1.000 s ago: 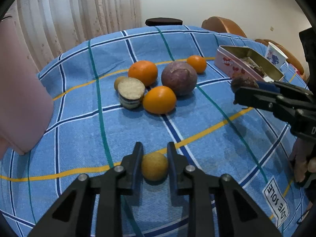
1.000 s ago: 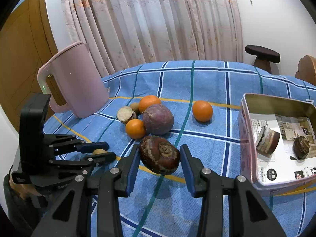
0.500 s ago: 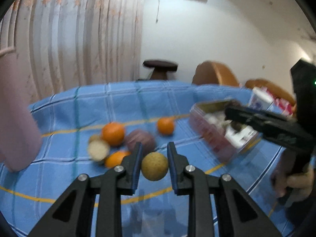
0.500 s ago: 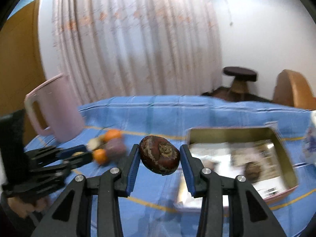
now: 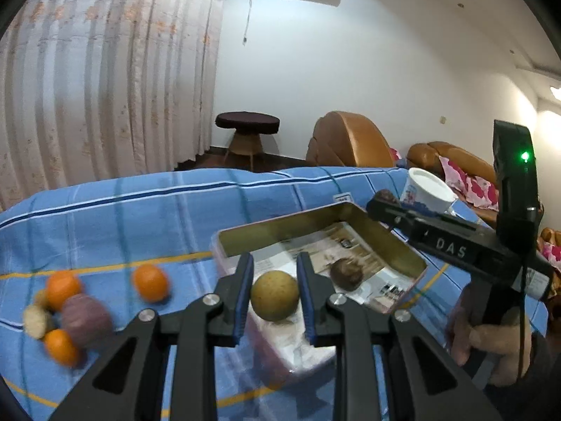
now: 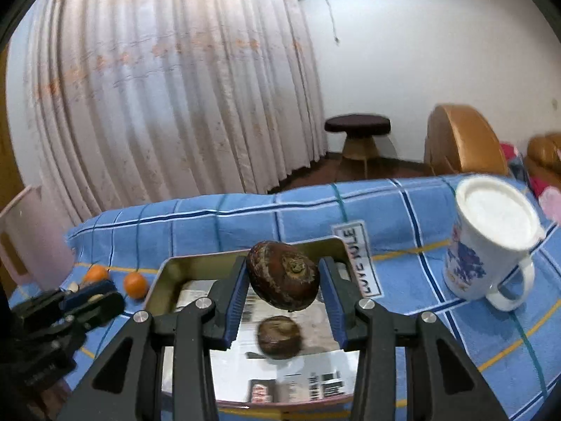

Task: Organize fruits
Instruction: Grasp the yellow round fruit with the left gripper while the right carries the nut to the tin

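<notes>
Both claws, each still clenching its fruit, now hang over the tin (image 5: 403,249), mug (image 6: 491,242) beside.

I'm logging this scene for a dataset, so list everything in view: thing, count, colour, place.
Tin: one, pink outside, gold inside, on the tablecloth.
Brown fruit in tin: one, lying on the tin's printed paper.
Oranges: three, orange, left of the tin.
Purple fruit: one, among the oranges.
Cut pale piece: one, beside the purple fruit.
Mug: one, white with blue print, right of the tin.
Jug: one, pink, far left.
Tablecloth: one, blue checked.
Stool: one, dark, behind the table.
Left gripper: shut on yellow-brown fruit.
Right gripper: shut on dark brown fruit.
</notes>
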The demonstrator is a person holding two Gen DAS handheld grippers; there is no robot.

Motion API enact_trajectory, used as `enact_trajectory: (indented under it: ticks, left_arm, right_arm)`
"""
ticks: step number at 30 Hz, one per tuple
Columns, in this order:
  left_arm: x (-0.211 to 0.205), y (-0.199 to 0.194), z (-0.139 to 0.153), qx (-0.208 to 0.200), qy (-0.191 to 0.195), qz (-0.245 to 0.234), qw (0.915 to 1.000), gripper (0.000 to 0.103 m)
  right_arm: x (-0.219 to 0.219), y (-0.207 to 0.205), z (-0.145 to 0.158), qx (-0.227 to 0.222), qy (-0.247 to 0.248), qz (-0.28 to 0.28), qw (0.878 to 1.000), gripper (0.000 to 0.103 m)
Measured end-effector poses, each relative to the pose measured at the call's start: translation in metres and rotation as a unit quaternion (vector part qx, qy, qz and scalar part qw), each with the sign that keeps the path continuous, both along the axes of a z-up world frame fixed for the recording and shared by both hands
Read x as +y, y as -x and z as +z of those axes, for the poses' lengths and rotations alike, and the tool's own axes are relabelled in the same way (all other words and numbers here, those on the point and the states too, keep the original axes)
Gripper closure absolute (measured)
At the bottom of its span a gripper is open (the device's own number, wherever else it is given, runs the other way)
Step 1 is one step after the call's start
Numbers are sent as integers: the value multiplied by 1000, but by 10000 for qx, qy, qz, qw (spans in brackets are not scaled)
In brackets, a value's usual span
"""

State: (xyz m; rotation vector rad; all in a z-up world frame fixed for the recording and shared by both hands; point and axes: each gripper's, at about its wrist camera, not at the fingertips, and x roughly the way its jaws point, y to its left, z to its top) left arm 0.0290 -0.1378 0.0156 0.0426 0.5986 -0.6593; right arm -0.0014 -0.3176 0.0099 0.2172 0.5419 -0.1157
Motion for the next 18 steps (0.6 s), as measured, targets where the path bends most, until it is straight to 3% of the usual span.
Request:
enact_trajectory:
  ticks: [7, 18]
  left_arm:
    - [-50, 7, -11, -6, -358, -195, 9992, 76]
    - [-60, 3, -26, 151, -605, -101, 9980, 76]
  right_arm:
    - [-16, -9, -17, 317, -332, 114, 9989, 60]
    - [-15, -18, -30, 589, -422, 102, 9973, 60]
